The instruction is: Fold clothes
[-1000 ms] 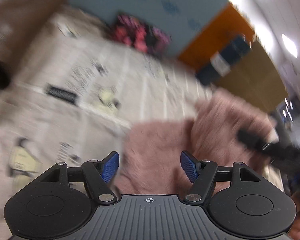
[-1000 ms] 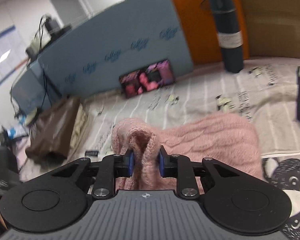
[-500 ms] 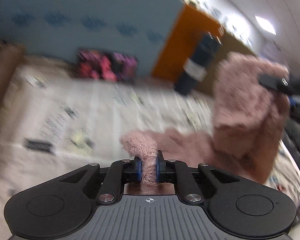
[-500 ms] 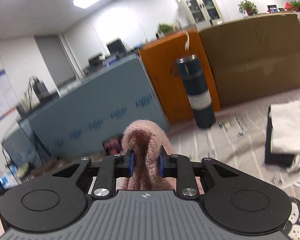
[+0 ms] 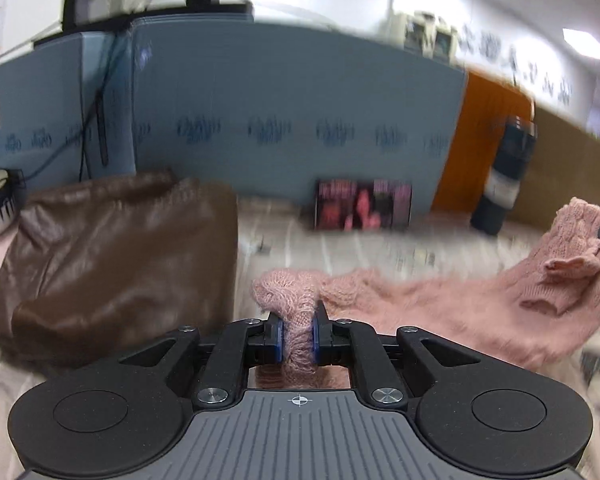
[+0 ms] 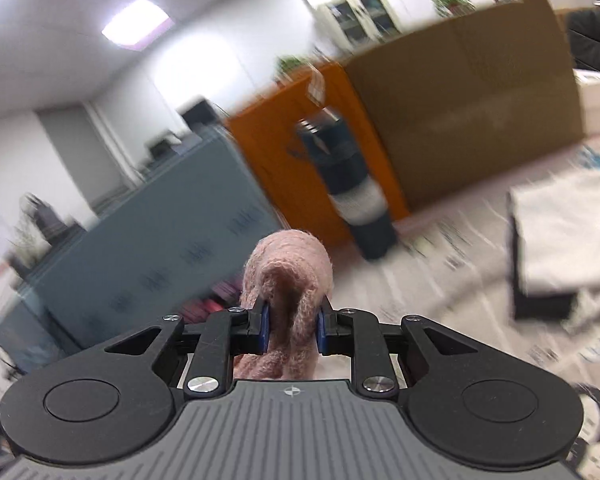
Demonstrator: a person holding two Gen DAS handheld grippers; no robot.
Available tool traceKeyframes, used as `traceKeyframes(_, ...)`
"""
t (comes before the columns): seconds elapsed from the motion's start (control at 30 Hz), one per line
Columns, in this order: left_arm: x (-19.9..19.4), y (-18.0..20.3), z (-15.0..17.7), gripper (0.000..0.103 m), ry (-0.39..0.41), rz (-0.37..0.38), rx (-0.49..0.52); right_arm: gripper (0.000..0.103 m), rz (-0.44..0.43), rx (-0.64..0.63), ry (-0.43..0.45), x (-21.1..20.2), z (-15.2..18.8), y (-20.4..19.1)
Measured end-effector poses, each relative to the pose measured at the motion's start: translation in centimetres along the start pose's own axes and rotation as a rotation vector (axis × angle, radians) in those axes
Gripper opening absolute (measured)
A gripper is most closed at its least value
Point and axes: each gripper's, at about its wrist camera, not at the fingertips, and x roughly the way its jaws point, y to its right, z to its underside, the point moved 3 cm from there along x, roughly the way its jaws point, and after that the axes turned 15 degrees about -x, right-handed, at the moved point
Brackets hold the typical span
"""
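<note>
While the left gripper [image 5: 299, 340] is clamped tight on a bunched fold of the pink sweater [image 5: 440, 312], the right gripper [image 6: 292, 330] pinches another bunch of the same knit between its closed blue pads [image 6: 264, 326]. From the left grip the sweater stretches rightward above the printed bedsheet [image 5: 340, 248] and rises to the far end, apparently held off the surface there. A brown bag [image 5: 120, 264] sits just left of it. Farther back stand a dark flask [image 6: 350, 200], a blue partition [image 5: 280, 120] and, to the right, folded white cloth [image 6: 568, 232].
</note>
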Motion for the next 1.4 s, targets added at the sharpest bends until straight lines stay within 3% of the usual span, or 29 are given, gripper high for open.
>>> traceKeyframes(0.17, 1.5, -0.5, 2.1, 0.013, -0.092, -0.021, 0.085, 0.019, 0.101, 0.005, -0.133, 2.0, 3.6, 2.5)
traceKeyframes(0.23, 1.9, -0.7, 2.4, 0.018, -0.116, -0.031, 0.111, 0.02, 0.12, -0.004, -0.167, 2.4, 4.4, 3.0)
traceKeyframes(0.3, 2.0, -0.8, 2.7, 0.021, -0.136, -0.033, 0.133, 0.032, 0.163, -0.033, -0.173, 2.1, 4.5, 3.1)
traceKeyframes(0.37, 1.7, -0.9, 2.4, 0.026, -0.136, -0.027, 0.146, 0.057, 0.233, -0.086, -0.154, 1.3, 4.3, 3.0)
traceKeyframes(0.43, 1.1, -0.6, 2.1, 0.031, -0.121, -0.028, 0.181, 0.063, 0.284, -0.158, -0.116, 0.1, 3.7, 2.4)
traceKeyframes(0.5, 0.6, -0.4, 1.6, 0.04, -0.093, -0.008, 0.217, 0.067, 0.248, -0.217, -0.094, -0.5, 3.3, 1.4)
traceKeyframes(0.57, 0.2, 0.1, 1.0, 0.046, -0.058, 0.03, 0.248, 0.08, 0.159, -0.268, -0.116, -0.2, 3.4, 0.0)
traceKeyframes(0.63, 0.5, 0.8, 0.4, 0.056, -0.056, 0.08, 0.271, 0.081, 0.057, -0.315, -0.168, 0.8, 4.1, -1.6)
traceKeyframes(0.73, 1.7, 1.7, -0.2, 0.066, -0.079, 0.157, 0.289, 0.084, -0.024, -0.381, -0.284, 3.3, 5.9, -3.8)
traceKeyframes(0.8, 2.9, 2.3, -0.5, 0.069, -0.118, 0.194, 0.282, 0.084, -0.01, -0.436, -0.359, 4.9, 7.5, -4.9)
traceKeyframes(0.9, 3.8, 3.7, -1.0, 0.07, -0.148, 0.272, 0.264, 0.083, 0.046, -0.472, -0.383, 5.8, 8.4, -5.2)
traceKeyframes(0.93, 4.1, 4.3, -1.0, 0.07, -0.157, 0.298, 0.261, 0.077, 0.05, -0.464, -0.378, 5.8, 8.5, -5.1)
traceKeyframes(1.0, 4.8, 5.6, -0.9, 0.072, -0.179, 0.336, 0.269, 0.053, 0.079, -0.477, -0.369, 5.5, 8.4, -4.6)
traceKeyframes(1.03, 5.2, 6.2, -0.8, 0.072, -0.19, 0.353, 0.276, 0.034, 0.093, -0.475, -0.365, 5.4, 8.2, -4.1)
traceKeyframes(1.07, 5.7, 6.7, -0.7, 0.072, -0.209, 0.371, 0.277, 0.022, 0.107, -0.466, -0.361, 5.2, 7.9, -3.5)
traceKeyframes(1.23, 8.2, 9.3, 0.2, 0.071, -0.317, 0.44, 0.288, 0.019, 0.157, -0.349, -0.26, 2.4, 5.0, -0.1)
traceKeyframes(1.37, 9.5, 10.3, 1.1, 0.067, -0.361, 0.437, 0.315, 0.019, 0.293, -0.297, -0.179, -0.1, 2.6, 3.8)
traceKeyframes(1.4, 9.5, 10.3, 1.3, 0.061, -0.363, 0.436, 0.32, 0.019, 0.338, -0.277, -0.172, -0.4, 2.3, 5.1)
